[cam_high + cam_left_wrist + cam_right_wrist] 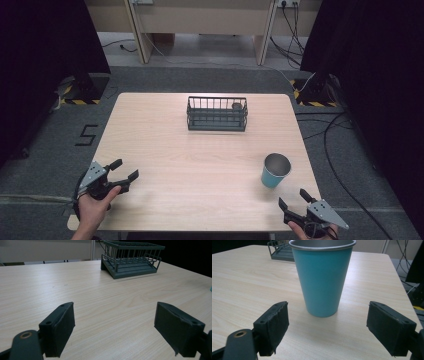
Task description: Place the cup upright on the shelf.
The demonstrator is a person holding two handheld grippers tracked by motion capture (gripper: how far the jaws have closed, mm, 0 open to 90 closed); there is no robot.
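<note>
Bare desk (200, 170) between both tools. Left hand-held gripper (124, 170) at near-left edge, jaws spread, empty. Wire basket (217, 114) far centre. Teal cup (275, 170) upright near right edge; right hand-held gripper (294, 199) just behind it, jaws apart, not touching

- Bare table (200, 165) lies open across the middle and left.
- A cup (275, 170) stands near right.
- A wire basket (217, 114) blocks far centre.
</note>
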